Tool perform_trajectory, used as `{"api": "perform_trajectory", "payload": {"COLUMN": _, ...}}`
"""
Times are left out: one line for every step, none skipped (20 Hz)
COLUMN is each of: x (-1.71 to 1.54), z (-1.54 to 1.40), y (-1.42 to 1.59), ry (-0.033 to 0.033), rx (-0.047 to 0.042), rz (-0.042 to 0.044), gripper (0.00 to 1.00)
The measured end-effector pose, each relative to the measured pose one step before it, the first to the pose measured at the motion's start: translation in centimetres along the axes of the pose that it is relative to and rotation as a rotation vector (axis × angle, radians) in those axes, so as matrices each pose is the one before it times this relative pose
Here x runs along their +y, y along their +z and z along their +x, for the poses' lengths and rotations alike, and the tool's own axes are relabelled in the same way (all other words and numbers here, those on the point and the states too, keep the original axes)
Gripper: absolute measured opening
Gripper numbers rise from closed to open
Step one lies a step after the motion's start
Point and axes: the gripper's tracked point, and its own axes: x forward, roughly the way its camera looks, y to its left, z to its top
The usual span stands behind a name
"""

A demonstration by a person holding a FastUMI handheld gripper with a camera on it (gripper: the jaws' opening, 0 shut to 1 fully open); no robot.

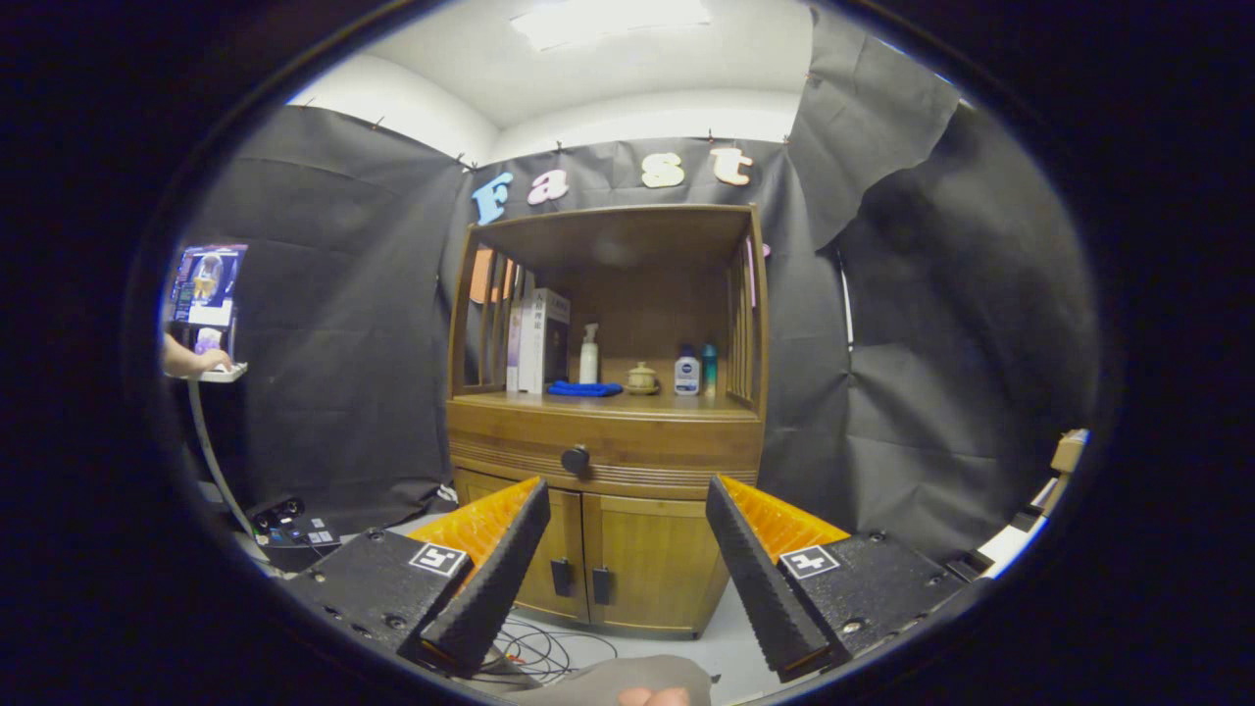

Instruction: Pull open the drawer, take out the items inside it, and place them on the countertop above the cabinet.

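The gripper (pixel 623 510) hangs well back from the cabinet (pixel 608 510), its fingers (pixel 490 574) spread wide and holding nothing. That looks like a stance for lining up on the drawer knob (pixel 576 459) before any reach. The knob sits beyond the fingers, slightly left of the middle of the gap. It is dark and round, centred on the closed drawer (pixel 627 453), a wooden front with a ribbed band along its lower edge. Above the drawer lies the surface (pixel 677 403), already carrying a blue cloth (pixel 584 389), a white pump bottle (pixel 588 355), a small lidded pot (pixel 641 378) and upright boxes (pixel 542 340). Two cabinet doors (pixel 627 564) stand shut below.
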Motion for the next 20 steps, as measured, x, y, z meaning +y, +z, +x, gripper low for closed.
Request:
{"api": "perform_trajectory", "payload": {"x": 0.076, "z": -0.004, "y": -0.009, "ry": 0.00285, "rx": 0.00167, "rz": -0.00298, "gripper": 1.00}}
{"api": "perform_trajectory", "payload": {"x": 0.025, "z": 0.025, "y": -0.075, "ry": 0.00138, "rx": 0.00200, "rz": -0.00372, "gripper": 1.00}}
{"api": "perform_trajectory", "payload": {"x": 0.030, "z": -0.026, "y": 0.091, "ry": 0.00261, "rx": -0.00049, "rz": -0.00104, "gripper": 1.00}}
{"api": "perform_trajectory", "payload": {"x": 0.030, "z": 0.002, "y": 0.010, "ry": 0.00200, "rx": -0.00066, "rz": -0.00005, "gripper": 1.00}}
{"api": "perform_trajectory", "payload": {"x": -0.005, "z": -0.038, "y": 0.119, "ry": 0.00100, "rx": -0.00270, "rz": -0.00105, "gripper": 1.00}}
{"api": "perform_trajectory", "payload": {"x": 0.023, "z": -0.033, "y": -0.156, "ry": 0.00089, "rx": -0.00044, "rz": -0.00089, "gripper": 1.00}}
{"api": "perform_trajectory", "payload": {"x": 0.055, "z": -0.029, "y": -0.058, "ry": 0.00137, "rx": 0.00184, "rz": 0.00088, "gripper": 1.00}}
{"api": "perform_trajectory", "payload": {"x": 0.024, "z": 0.046, "y": 0.021, "ry": 0.00433, "rx": 0.00033, "rz": 0.00151, "gripper": 1.00}}
{"api": "perform_trajectory", "payload": {"x": -0.032, "z": 0.112, "y": 0.055, "ry": 0.00042, "rx": -0.00016, "rz": -0.00158, "gripper": 1.00}}
{"api": "perform_trajectory", "payload": {"x": -0.100, "z": 0.031, "y": -0.039, "ry": 0.00049, "rx": -0.00356, "rz": -0.00253, "gripper": 1.00}}
{"api": "perform_trajectory", "payload": {"x": -0.122, "z": 0.251, "y": 0.139, "ry": -0.00783, "rx": -0.01107, "rz": 0.00705, "gripper": 1.00}}
{"api": "perform_trajectory", "payload": {"x": 0.179, "z": 0.366, "y": -0.061, "ry": -0.00533, "rx": -0.00362, "rz": 0.01099, "gripper": 1.00}}
{"api": "perform_trajectory", "payload": {"x": 0.194, "z": 1.046, "y": -0.324, "ry": -0.00902, "rx": 0.01837, "rz": 0.00883, "gripper": 1.00}}
{"api": "perform_trajectory", "payload": {"x": 0.200, "z": 1.370, "y": -0.645, "ry": -0.00688, "rx": 0.02242, "rz": 0.01440, "gripper": 1.00}}
{"api": "perform_trajectory", "payload": {"x": 0.634, "z": 1.603, "y": 0.098, "ry": 0.00287, "rx": 0.00572, "rz": 0.01712, "gripper": 1.00}}
{"api": "perform_trajectory", "payload": {"x": 0.495, "z": 2.280, "y": 0.407, "ry": -0.00735, "rx": 0.00077, "rz": 0.00850, "gripper": 1.00}}
{"api": "perform_trajectory", "payload": {"x": 0.544, "z": 2.307, "y": 0.236, "ry": -0.01005, "rx": 0.00238, "rz": -0.00179, "gripper": 1.00}}
{"api": "perform_trajectory", "payload": {"x": 0.830, "z": 2.493, "y": 0.015, "ry": -0.00451, "rx": 0.00507, "rz": 0.00152, "gripper": 1.00}}
{"api": "perform_trajectory", "payload": {"x": 0.913, "z": 2.404, "y": -0.103, "ry": -0.00194, "rx": 0.01377, "rz": 0.00641, "gripper": 1.00}}
{"api": "perform_trajectory", "payload": {"x": 0.893, "z": 2.350, "y": -0.475, "ry": 0.00322, "rx": 0.01636, "rz": 0.00378, "gripper": 1.00}}
